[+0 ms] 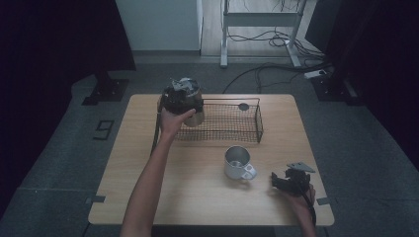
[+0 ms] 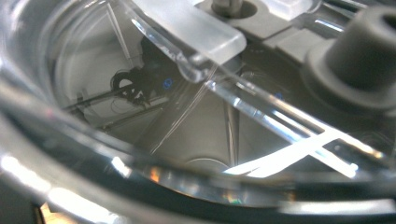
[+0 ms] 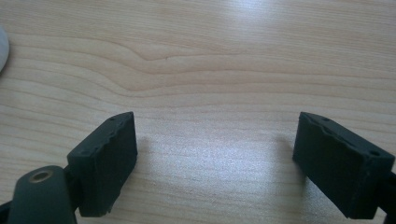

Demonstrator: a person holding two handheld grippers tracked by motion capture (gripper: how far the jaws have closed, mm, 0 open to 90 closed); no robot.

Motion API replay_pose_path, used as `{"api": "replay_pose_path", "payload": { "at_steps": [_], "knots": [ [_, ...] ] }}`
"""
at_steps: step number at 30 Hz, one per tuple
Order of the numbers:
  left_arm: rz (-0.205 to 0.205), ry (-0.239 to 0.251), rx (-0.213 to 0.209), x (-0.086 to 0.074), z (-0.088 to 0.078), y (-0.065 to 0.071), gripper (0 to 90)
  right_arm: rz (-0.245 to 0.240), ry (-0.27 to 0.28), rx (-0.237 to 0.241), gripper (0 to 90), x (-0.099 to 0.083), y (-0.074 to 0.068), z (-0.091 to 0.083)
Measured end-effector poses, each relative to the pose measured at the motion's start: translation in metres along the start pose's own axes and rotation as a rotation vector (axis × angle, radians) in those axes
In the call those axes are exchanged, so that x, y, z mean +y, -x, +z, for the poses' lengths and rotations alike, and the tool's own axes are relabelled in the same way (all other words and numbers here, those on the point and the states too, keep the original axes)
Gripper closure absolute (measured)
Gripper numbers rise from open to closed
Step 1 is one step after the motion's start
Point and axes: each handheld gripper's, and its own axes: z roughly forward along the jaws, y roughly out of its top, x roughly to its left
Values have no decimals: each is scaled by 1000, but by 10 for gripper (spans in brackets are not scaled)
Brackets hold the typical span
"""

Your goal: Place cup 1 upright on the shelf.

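While my left gripper holds the round clear-lidded metal container up at the near-left corner of the black wire basket, I can't tell how its fingers stand; its own view is all lid. I judge the container rigid, fairly light, slick on glass and steel, and the lid breakable, so grip it at the rim or lid tab, not the smooth wall. Steel mug sits mid-tabletop. Right gripper rests near the right edge, fingers wide apart, empty.
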Motion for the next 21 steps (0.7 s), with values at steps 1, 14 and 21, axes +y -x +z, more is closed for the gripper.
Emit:
{"api": "replay_pose_path", "payload": {
  "at_steps": [1,14,21],
  "knots": [
    [-2,0,2,0,2,0,41,1,0,0,133,0,0,0],
    [-1,-18,8,-4,12,1,41,0,0,1,133,0,0,0],
    [-4,-21,15,-8,21,1,40,1,0,1,133,0,0,0]
  ]
}}
